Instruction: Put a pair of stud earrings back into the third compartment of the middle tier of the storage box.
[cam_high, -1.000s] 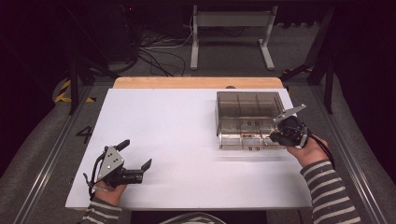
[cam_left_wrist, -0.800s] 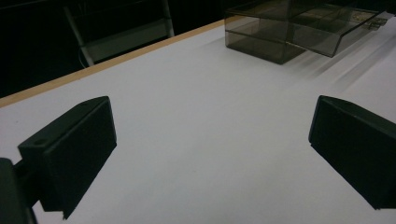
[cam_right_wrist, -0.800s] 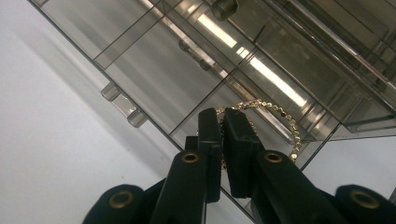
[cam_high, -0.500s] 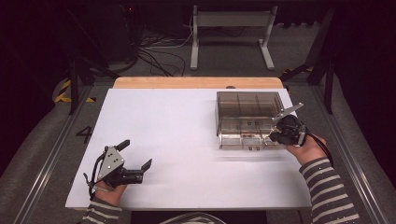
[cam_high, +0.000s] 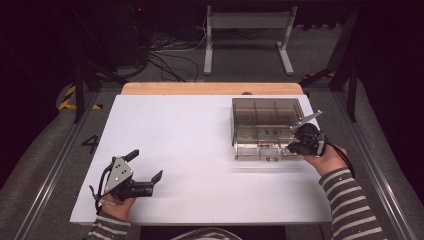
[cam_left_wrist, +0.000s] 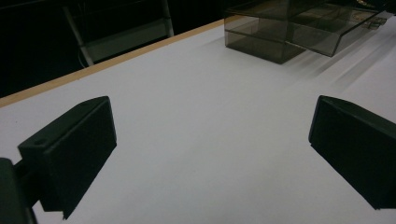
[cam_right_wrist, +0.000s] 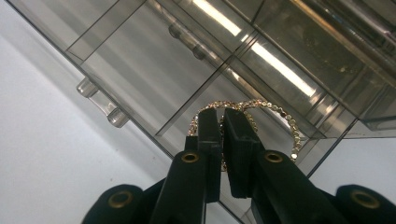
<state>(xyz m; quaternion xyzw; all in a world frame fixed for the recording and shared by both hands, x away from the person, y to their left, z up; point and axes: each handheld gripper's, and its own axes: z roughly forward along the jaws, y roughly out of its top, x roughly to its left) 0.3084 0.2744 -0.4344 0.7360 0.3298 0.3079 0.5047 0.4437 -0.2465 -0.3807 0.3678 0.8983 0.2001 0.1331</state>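
Note:
A smoky clear plastic drawer box (cam_high: 265, 112) stands on the right half of the white table (cam_high: 200, 140). Its front drawer (cam_high: 260, 150) is pulled out. My right gripper (cam_high: 293, 145) reaches into that drawer from the right. In the right gripper view its jaws (cam_right_wrist: 221, 114) are pressed close together on a thin gold chain (cam_right_wrist: 280, 112), which loops around the tips inside a drawer compartment (cam_right_wrist: 140, 70). My left gripper (cam_high: 147, 164) rests near the table's front left corner. Its jaws (cam_left_wrist: 212, 140) are spread wide over bare table, and the box (cam_left_wrist: 280, 28) lies far off.
A wooden strip (cam_high: 210, 88) runs along the table's far edge. Beyond it are a metal stand (cam_high: 247, 30) and cables on the dark floor. Between the two grippers the table top (cam_high: 190, 150) is bare white.
My right gripper has edged slightly left at the drawer's right end. The left gripper has stayed where it was.

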